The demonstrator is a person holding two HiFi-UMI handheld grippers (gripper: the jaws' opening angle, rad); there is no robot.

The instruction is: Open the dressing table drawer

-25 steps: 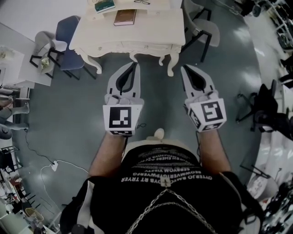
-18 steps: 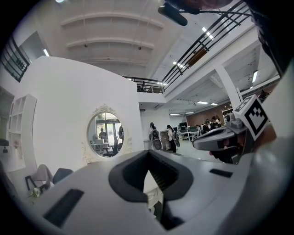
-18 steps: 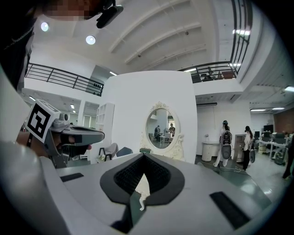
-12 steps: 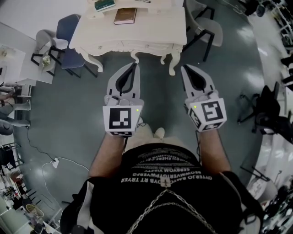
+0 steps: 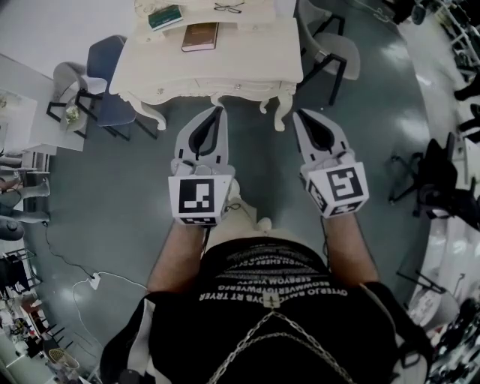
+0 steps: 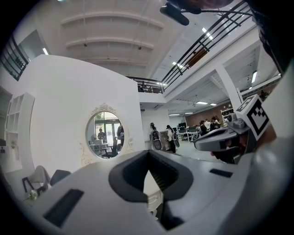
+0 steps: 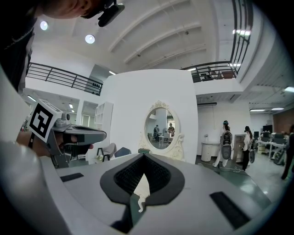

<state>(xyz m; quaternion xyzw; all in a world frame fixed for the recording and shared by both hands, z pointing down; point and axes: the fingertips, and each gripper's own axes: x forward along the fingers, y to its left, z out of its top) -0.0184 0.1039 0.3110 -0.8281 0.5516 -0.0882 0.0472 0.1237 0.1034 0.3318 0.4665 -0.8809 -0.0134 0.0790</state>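
The cream dressing table [image 5: 251, 56] stands at the top of the head view, and its drawer front [image 5: 225, 83] with small knobs faces me, closed. Both grippers are held level in front of the person, short of the table. My left gripper [image 5: 219, 111] is shut and empty, its tips just before the table's front edge. My right gripper [image 5: 298, 115] is shut too, holding nothing, near the table's right front leg [image 5: 280, 112]. The table's oval mirror [image 6: 104, 135] shows in the left gripper view beyond the shut left gripper [image 6: 147, 155]. The same mirror [image 7: 161, 128] stands ahead of the right gripper [image 7: 143, 157].
A brown book [image 5: 200, 36], a green book [image 5: 166, 16] and glasses [image 5: 229, 7] lie on the tabletop. A blue chair [image 5: 107, 64] stands left of the table, a grey chair [image 5: 335, 46] to its right. A cable [image 5: 67, 259] trails over the grey floor.
Both grippers have moved a little towards the dressing table, staying shut. More of the tabletop, with the green book and the glasses, has come into the head view.
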